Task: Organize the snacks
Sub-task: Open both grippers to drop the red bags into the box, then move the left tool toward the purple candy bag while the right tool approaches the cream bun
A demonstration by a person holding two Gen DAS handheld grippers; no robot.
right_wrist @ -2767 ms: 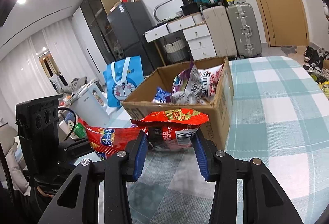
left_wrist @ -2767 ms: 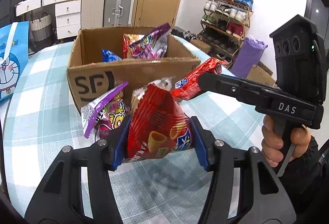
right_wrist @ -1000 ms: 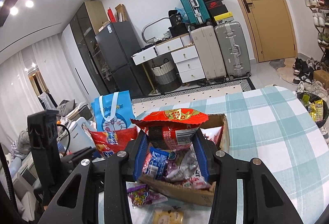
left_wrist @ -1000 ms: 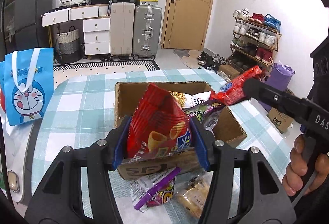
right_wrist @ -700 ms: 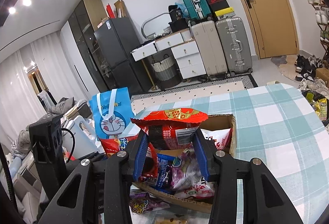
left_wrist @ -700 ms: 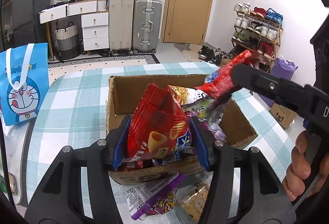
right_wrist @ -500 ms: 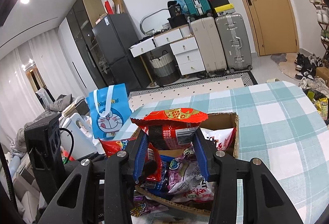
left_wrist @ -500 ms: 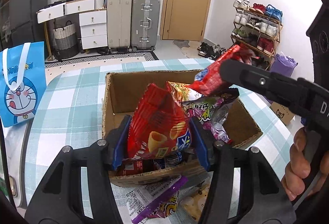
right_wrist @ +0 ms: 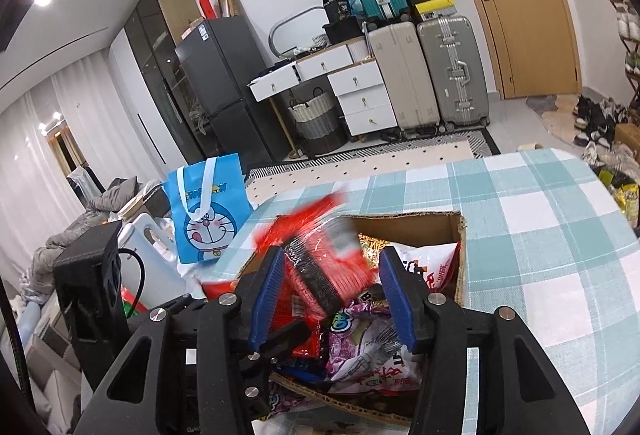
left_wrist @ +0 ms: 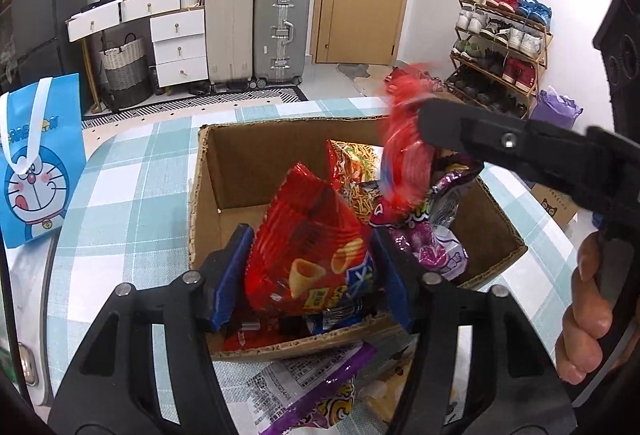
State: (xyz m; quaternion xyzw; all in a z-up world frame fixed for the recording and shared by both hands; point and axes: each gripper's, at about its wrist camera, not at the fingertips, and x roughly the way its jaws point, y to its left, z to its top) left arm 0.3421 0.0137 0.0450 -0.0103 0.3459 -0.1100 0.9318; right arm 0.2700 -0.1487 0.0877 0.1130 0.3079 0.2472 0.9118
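Checked tablecloth (left_wrist: 132,195), cardboard box (left_wrist: 256,151), suitcases (left_wrist: 256,31) behind

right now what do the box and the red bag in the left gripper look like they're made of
Box: brown corrugated cardboard, matte, with ragged fluted edges along its rim. Red bag: thin glossy plastic film, probably foil-lined, judging by its creases and bright highlights where the left gripper pinches it.
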